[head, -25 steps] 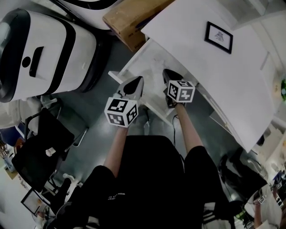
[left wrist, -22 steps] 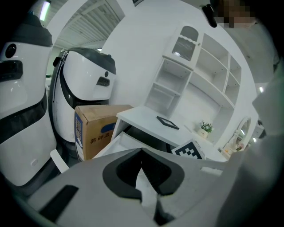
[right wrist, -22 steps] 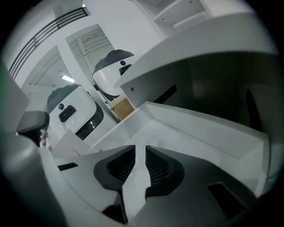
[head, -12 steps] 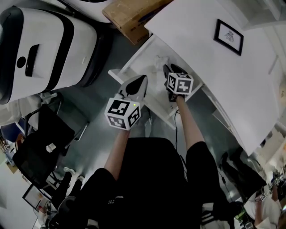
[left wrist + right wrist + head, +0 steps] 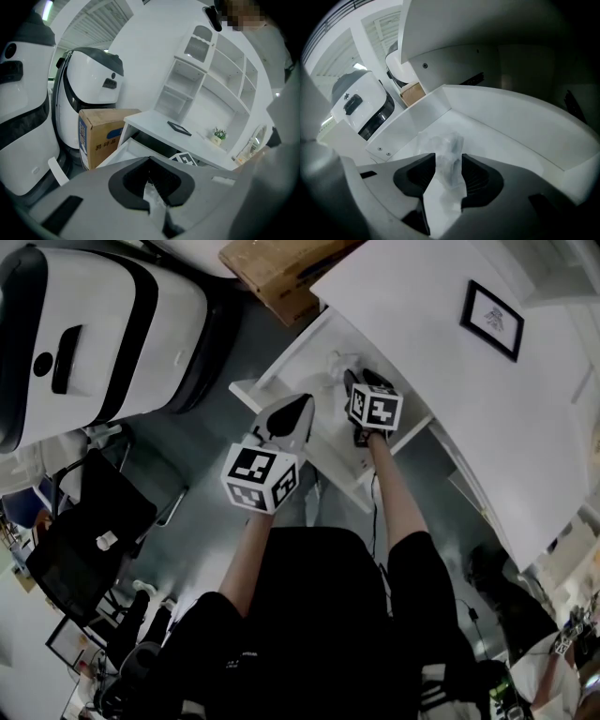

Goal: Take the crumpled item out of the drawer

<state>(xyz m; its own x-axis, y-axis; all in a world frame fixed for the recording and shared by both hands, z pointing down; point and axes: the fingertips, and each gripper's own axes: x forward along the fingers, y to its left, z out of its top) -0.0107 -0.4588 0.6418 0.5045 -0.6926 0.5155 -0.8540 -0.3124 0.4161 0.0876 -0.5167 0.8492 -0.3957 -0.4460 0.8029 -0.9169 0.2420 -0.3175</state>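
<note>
The white drawer (image 5: 281, 371) stands pulled out from under the desk. A crumpled clear plastic item (image 5: 336, 366) lies on its floor near the back. My right gripper (image 5: 352, 382) reaches into the drawer. In the right gripper view the crumpled item (image 5: 448, 158) stands between the dark pads (image 5: 480, 177) of the right gripper (image 5: 449, 177), whose jaws are opening and not pressing it. My left gripper (image 5: 300, 407) hovers over the drawer's front left part, its tips together and holding nothing. From the left gripper (image 5: 153, 190) the drawer's edge (image 5: 123, 151) shows ahead.
The white desk (image 5: 422, 371) carries a small black picture frame (image 5: 492, 320). A cardboard box (image 5: 272, 266) stands beside the desk, and a large white-and-black machine (image 5: 94, 334) is at the left. A black chair (image 5: 80, 540) is at lower left. White shelves (image 5: 197, 84) rise behind the desk.
My right gripper has moved forward, deeper into the drawer, up to the crumpled item. The left gripper has hardly moved.
</note>
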